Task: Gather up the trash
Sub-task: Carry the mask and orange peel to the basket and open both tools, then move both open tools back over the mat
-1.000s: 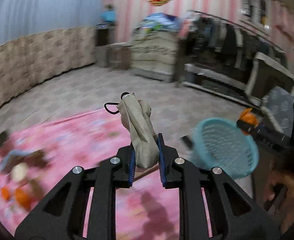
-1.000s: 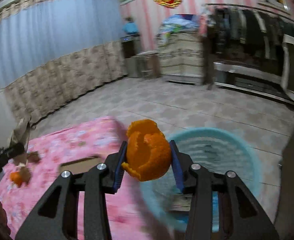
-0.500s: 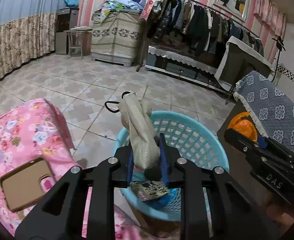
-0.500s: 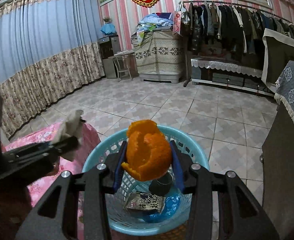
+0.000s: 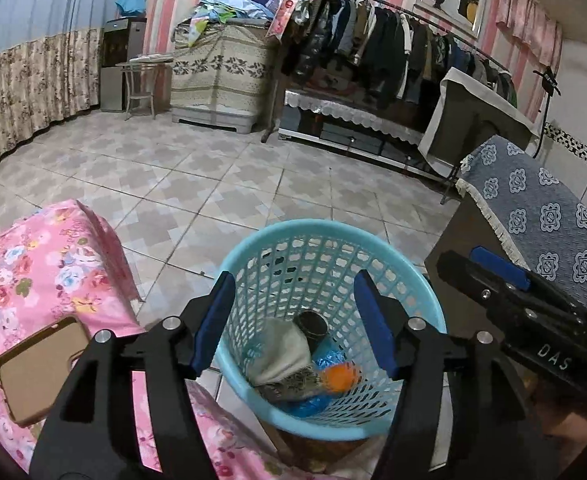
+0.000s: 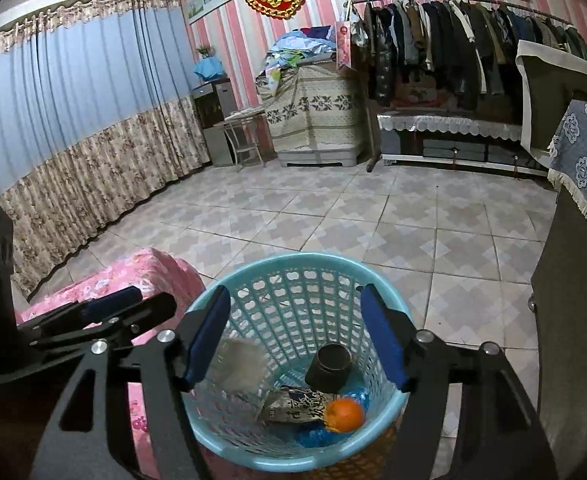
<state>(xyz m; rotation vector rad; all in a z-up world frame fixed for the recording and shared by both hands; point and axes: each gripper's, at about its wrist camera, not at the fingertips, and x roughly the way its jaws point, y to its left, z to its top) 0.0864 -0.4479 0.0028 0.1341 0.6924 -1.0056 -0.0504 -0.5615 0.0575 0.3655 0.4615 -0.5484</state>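
A light blue plastic basket (image 5: pixel 409 284) (image 6: pixel 253 272) stands on the floor beside the pink table. Inside lie a beige crumpled mask (image 5: pixel 281 354) (image 6: pixel 235 364), orange peel (image 5: pixel 339 376) (image 6: pixel 344 414), a dark cup (image 5: pixel 311 324) (image 6: pixel 329 362), a printed wrapper (image 6: pixel 297 404) and blue plastic (image 5: pixel 309 404). My left gripper (image 5: pixel 293 322) is open and empty above the basket. My right gripper (image 6: pixel 295 336) is open and empty above it too. Each gripper shows in the other's view, the right one (image 5: pixel 501 280) and the left one (image 6: pixel 105 312).
A pink floral tablecloth (image 5: pixel 33 264) (image 6: pixel 133 272) covers the table at left, with a brown phone case (image 5: pixel 37 368) on it. A dark cabinet with a blue patterned cloth (image 5: pixel 533 216) (image 6: pixel 585 152) stands at right. Tiled floor, a clothes rack (image 5: pixel 393 48) and curtains (image 6: pixel 73 120) lie beyond.
Both grippers have opened over the basket. The beige mask has dropped from the left gripper and the orange peel from the right; both now lie in the basket.
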